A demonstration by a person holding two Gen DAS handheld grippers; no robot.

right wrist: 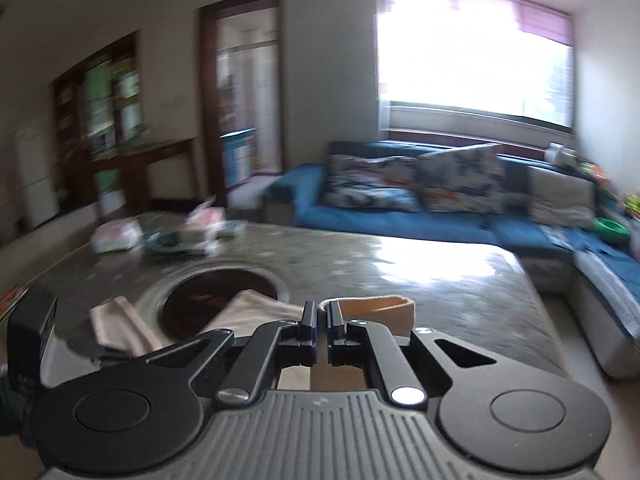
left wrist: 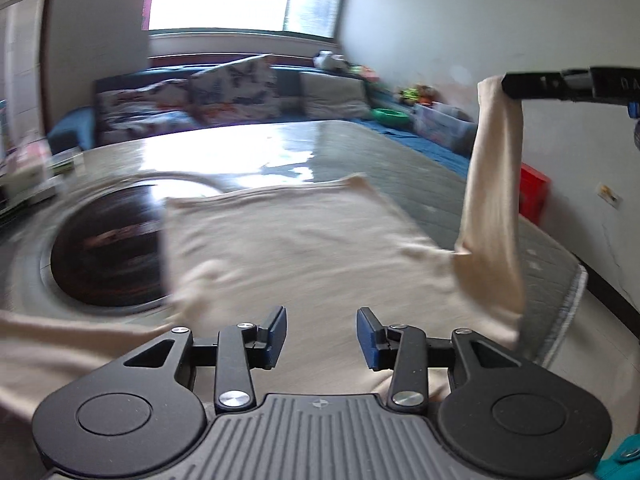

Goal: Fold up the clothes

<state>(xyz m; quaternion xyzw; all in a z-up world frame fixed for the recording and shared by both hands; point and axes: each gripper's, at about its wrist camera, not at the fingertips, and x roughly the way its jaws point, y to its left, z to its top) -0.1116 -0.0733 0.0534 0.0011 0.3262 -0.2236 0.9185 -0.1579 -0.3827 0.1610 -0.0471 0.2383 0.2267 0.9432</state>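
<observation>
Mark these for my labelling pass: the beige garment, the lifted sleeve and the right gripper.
beige garment (left wrist: 304, 240): left wrist view, flat body on the table.
lifted sleeve (left wrist: 494, 184): left wrist view, mid-length of the hanging part.
right gripper (right wrist: 321, 314): right wrist view, between fingertips pinching the sleeve.

Both wrist views low over table (left wrist: 360, 148), facing sofa (right wrist: 400, 216).

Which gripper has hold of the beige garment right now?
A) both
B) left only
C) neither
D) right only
D: the right gripper has its jaws shut on a raised sleeve of the garment, while the left gripper hangs over the cloth with jaws apart and nothing between them.
</observation>
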